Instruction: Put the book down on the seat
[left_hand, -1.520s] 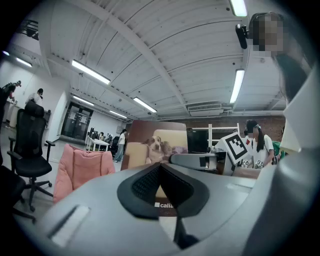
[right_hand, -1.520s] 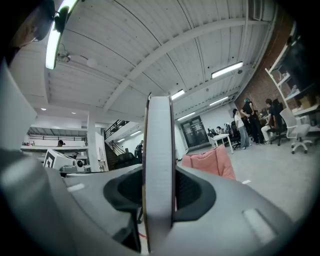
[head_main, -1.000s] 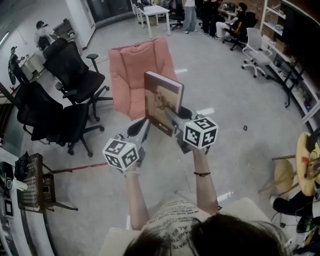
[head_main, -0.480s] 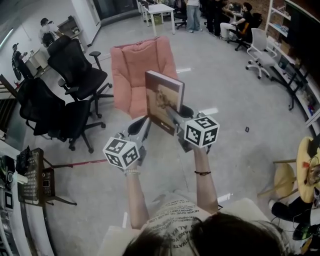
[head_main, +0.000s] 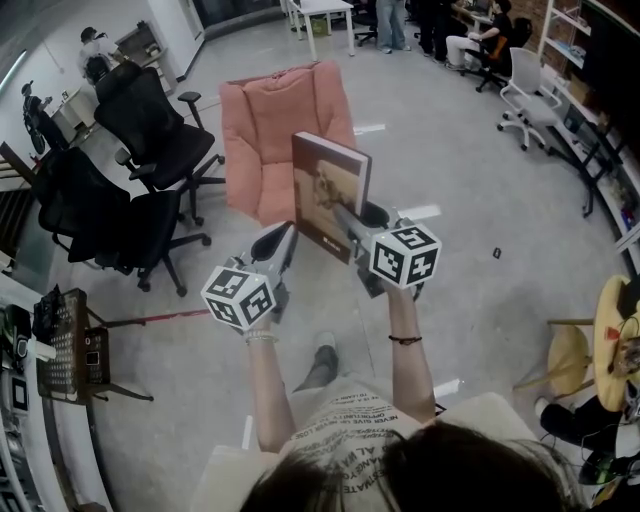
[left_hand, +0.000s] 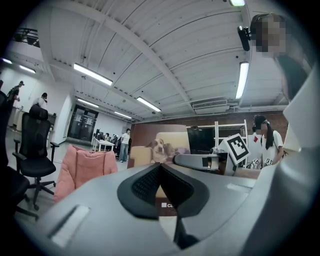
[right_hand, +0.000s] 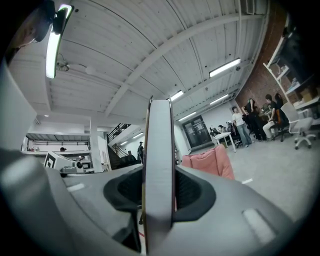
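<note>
While your R gripper (head_main: 348, 226) clamps the rigid hardcover book (head_main: 325, 190) upright, L gripper (head_main: 288, 238) is clenched, empty; plush pink seat (head_main: 270, 120) ahead.

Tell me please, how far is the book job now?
Done: the right claw grips the book upright. In hand: the book is in the air, short of the pink chair. Left: lay it on the seat and release. The left claw is shut, empty.

Bright ceiling strip lights (left_hand: 92, 74), fisheye-warped dark edges
</note>
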